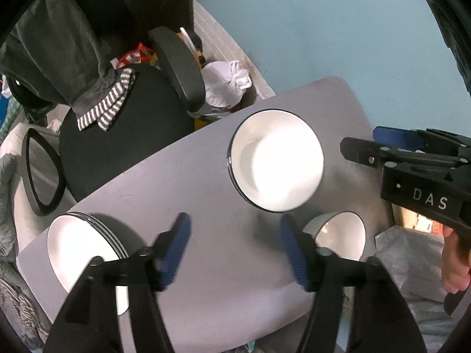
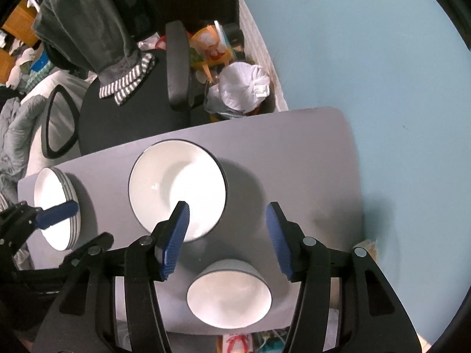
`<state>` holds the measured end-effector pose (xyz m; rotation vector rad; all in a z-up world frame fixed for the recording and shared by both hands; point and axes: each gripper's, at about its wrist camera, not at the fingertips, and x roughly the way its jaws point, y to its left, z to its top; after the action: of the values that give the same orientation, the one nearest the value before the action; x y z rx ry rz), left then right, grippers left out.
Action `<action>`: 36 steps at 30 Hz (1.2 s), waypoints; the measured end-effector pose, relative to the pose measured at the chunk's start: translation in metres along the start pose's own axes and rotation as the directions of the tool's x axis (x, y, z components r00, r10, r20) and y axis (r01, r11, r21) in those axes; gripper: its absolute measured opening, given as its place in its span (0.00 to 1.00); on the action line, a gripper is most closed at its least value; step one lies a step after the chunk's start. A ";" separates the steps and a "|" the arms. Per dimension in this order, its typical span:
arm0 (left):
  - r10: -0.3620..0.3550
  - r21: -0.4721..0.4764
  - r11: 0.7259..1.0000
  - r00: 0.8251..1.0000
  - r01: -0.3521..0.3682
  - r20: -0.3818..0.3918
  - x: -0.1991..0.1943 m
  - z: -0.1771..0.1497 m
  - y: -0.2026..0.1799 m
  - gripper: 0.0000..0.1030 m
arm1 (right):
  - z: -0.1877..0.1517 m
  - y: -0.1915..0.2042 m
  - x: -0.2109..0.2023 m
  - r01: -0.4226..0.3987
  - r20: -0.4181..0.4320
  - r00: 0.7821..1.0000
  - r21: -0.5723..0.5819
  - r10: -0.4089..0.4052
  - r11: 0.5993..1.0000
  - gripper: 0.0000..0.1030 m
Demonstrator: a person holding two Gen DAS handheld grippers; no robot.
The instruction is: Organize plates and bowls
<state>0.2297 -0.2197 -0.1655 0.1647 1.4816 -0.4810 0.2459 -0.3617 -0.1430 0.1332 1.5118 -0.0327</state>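
A grey table [image 1: 206, 194] [image 2: 294, 153] holds white dishes with dark rims. A stack of plates [image 1: 79, 247] [image 2: 56, 209] sits at the left end. A single wide plate [image 1: 276, 161] [image 2: 176, 188] lies in the middle. A small bowl [image 1: 344, 235] [image 2: 229, 294] stands at the near edge. My left gripper [image 1: 232, 250] is open and empty above the table between the stack and the bowl. My right gripper [image 2: 228, 238] is open and empty, hovering above the bowl and the wide plate's near rim; it also shows at the right of the left wrist view [image 1: 391, 153].
A black office chair [image 1: 123, 135] [image 2: 132, 117] draped with grey clothing stands behind the table. A tied white bag [image 1: 226, 85] [image 2: 244, 88] and clutter sit on the floor by the blue wall [image 1: 338, 29]. Bedding lies at the left.
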 end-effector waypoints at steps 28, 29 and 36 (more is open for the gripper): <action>-0.048 0.052 0.998 0.996 0.045 0.069 -0.033 -0.055 -0.029 0.65 | -0.094 -0.021 -0.030 -0.011 0.038 0.999 0.079 0.008 0.997 0.58; -0.047 0.056 0.998 0.997 0.043 0.066 -0.033 -0.056 -0.032 0.65 | -0.098 -0.023 -0.030 -0.012 0.035 0.999 0.083 0.009 0.996 0.59; -0.051 0.107 0.993 0.998 0.047 0.040 -0.018 -0.061 -0.047 0.65 | -0.120 -0.046 -0.018 -0.039 0.014 0.999 0.172 0.038 0.984 0.61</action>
<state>0.1550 -0.2341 -0.1452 0.2012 1.4215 -0.6001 0.1210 -0.3957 -0.1341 0.3002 1.4942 -0.1331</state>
